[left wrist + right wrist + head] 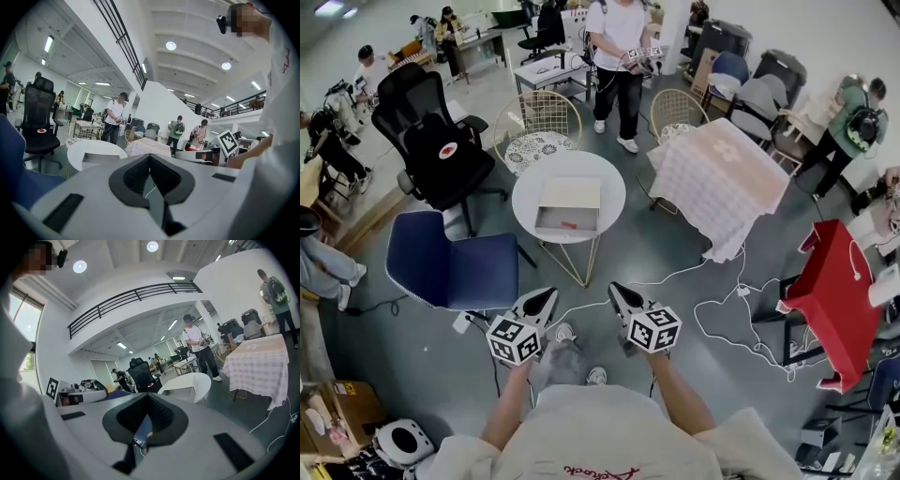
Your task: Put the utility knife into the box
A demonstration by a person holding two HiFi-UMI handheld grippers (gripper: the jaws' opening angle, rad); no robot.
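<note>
A round white table (609, 187) stands ahead of me with an open shallow box (568, 206) on it. A small red utility knife (569, 224) lies at the near part of the box; I cannot tell if it rests inside the tray or on its edge. My left gripper (547, 297) and right gripper (615, 292) hang side by side close to my body, well short of the table, both shut with nothing between the jaws. The table (89, 151) and box (97, 159) sit beyond the left gripper (150, 157). Past the right gripper (149, 397) they appear again, table (199, 379) and box (182, 393).
A blue chair (455, 269) stands left of the table, a black office chair (439, 141) behind it. Two wire chairs (539, 127) are at the back. A checked-cloth table (722, 178) and a red table (834, 291) are to the right. White cables (722, 314) trail over the floor. Several people stand around.
</note>
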